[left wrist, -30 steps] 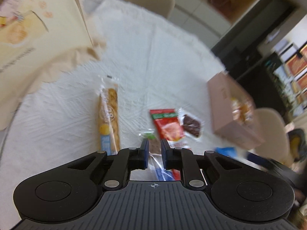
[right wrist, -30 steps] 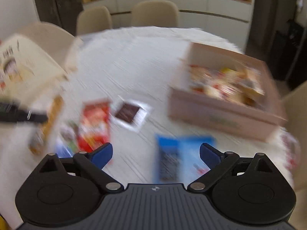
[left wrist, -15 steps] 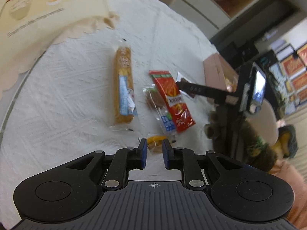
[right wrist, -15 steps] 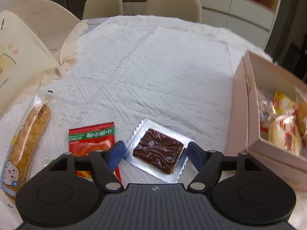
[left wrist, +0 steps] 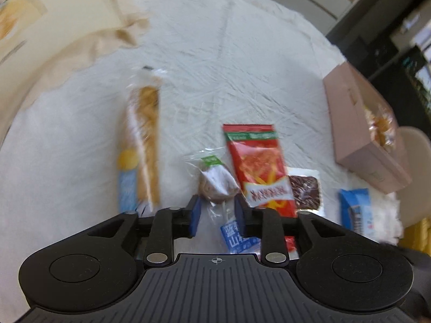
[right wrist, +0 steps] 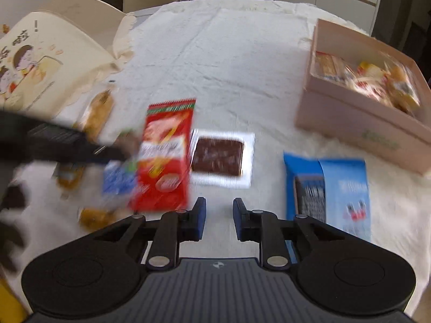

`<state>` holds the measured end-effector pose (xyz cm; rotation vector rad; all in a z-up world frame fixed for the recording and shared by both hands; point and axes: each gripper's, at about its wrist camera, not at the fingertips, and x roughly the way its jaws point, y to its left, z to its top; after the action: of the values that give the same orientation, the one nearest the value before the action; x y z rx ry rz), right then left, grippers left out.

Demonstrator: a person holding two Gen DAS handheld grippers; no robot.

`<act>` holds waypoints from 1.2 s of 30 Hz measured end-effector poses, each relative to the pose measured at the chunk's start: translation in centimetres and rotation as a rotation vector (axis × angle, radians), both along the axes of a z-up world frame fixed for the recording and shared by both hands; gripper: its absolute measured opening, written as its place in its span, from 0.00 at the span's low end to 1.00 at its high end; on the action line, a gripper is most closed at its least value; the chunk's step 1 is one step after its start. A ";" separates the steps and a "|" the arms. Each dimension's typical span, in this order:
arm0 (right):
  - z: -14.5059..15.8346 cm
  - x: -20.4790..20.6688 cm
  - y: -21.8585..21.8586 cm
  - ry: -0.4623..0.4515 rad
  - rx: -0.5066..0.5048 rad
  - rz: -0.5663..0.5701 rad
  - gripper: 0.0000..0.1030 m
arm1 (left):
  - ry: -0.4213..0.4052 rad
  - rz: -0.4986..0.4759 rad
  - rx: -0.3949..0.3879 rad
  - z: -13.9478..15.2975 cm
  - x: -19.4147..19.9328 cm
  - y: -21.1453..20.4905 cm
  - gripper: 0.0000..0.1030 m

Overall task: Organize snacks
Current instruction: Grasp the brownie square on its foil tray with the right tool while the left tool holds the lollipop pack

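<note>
Pickup is the step in hand, judged from both grippers hanging low over the loose snacks on the white cloth. From the left: one long biscuit pack [left wrist: 142, 145], one clear-wrapped cake [left wrist: 218, 185] between the parting fingers of the left gripper [left wrist: 216, 215] — pads not yet pressing — one red packet [right wrist: 164, 156], one chocolate square in foil [right wrist: 219, 157], one blue packet [right wrist: 330, 191] and one pink box [right wrist: 358, 123], part filled. The right gripper [right wrist: 219, 219] is closing on nothing; next it must reach forward to the foil edge.
</note>
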<state>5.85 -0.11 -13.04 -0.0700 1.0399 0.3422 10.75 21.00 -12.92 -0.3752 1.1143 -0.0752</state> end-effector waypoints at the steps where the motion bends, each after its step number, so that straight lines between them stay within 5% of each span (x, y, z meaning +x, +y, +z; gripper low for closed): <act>1: 0.1 -0.5 -0.3 0.002 -0.005 0.001 0.25 | -0.013 -0.015 0.023 0.1 0.4 -0.4 0.37; 5: 0.2 -1.9 -1.1 -0.043 -0.056 -0.011 0.62 | -0.012 -0.041 0.059 0.1 2.4 -1.1 0.42; 10: -1.1 -1.7 -1.5 -0.009 -0.052 -0.012 0.65 | -0.035 -0.034 0.096 -0.1 4.2 -1.4 0.41; 16: -1.9 -2.4 -0.5 -0.043 -0.085 0.043 0.83 | -0.085 -0.066 0.141 -0.2 5.5 -1.4 0.40; 20: -1.5 -2.9 -0.3 -0.095 -0.104 0.086 0.83 | -0.119 -0.119 0.168 -0.4 4.4 -1.8 0.41; 24: 0.4 -1.8 -1.5 -0.221 -0.052 0.030 0.83 | -0.106 -0.062 0.034 -0.3 1.9 0.0 0.39; 30: -1.2 2.5 0.6 -0.170 -0.048 0.081 0.82 | -0.128 0.037 -0.143 1.7 -2.1 2.9 0.39; 36: -2.6 3.7 4.8 -0.195 -0.048 0.141 0.78 | -0.150 0.085 -0.196 4.0 -5.6 4.9 0.39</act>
<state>9.51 4.72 -15.61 -0.2167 0.8516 0.4293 5.17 25.92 -8.97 -0.5820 0.9441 -0.1359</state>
